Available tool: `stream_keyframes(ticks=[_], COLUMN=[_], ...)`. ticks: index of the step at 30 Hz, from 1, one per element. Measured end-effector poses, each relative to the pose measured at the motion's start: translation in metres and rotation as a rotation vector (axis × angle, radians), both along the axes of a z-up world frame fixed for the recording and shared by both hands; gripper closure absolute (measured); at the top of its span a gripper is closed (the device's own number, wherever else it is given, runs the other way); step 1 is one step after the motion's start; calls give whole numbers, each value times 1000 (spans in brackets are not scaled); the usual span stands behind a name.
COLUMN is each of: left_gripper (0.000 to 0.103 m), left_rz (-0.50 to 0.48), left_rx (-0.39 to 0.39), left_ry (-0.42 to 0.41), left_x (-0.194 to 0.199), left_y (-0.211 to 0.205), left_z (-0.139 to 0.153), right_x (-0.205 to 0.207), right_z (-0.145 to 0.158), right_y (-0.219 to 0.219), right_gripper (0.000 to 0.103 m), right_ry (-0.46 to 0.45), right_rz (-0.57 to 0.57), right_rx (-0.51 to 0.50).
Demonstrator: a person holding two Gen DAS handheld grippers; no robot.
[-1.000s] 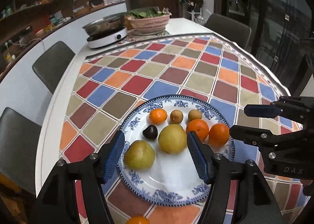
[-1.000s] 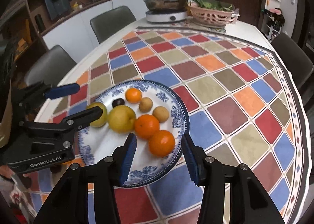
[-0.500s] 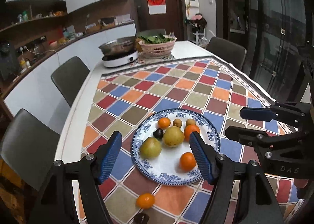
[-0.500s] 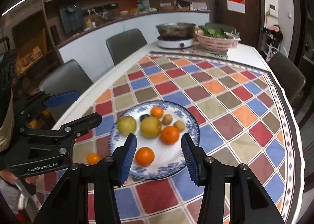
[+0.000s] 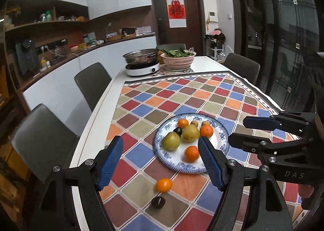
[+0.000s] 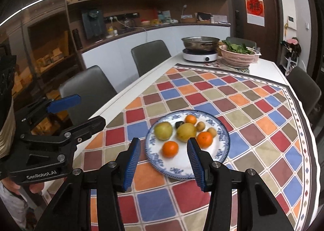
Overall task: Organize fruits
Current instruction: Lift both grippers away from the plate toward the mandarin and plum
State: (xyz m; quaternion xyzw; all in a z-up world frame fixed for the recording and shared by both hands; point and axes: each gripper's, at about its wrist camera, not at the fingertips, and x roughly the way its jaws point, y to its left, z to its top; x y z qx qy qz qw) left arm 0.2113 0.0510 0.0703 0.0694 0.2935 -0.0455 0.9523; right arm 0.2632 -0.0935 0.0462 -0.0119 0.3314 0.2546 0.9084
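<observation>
We have pulled both tools up and back from the worktop (image 5: 97, 117), so far more of the checkered cloth (image 5: 202, 97) shows than a second ago. On the blue-patterned plate (image 5: 221, 129), one orange (image 5: 191, 153) now lies apart from the cluster, near the front rim. The left tool (image 5: 162, 162) and right tool (image 6: 163, 161) are both spread wide and carry nothing. Off the plate, a small orange (image 5: 163, 185) and a dark fruit (image 5: 158, 202) lie on the cloth; we judge they are left to gather.
</observation>
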Motion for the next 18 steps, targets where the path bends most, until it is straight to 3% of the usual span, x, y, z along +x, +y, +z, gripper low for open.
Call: stream_keyframes(ticks=[7, 18], left_gripper=[27, 27], left_rz=[44, 108], left_rx=[4, 3], left_ry=[-4, -4], left_x=[-27, -60], left_y=[13, 36], left_z=[-11, -46], right_x=[-17, -32], right_z=[-4, -22], right_y=[17, 50], right_gripper=[55, 55], right_ry=[-5, -33], right_rz=[75, 221], right_rx=[26, -66])
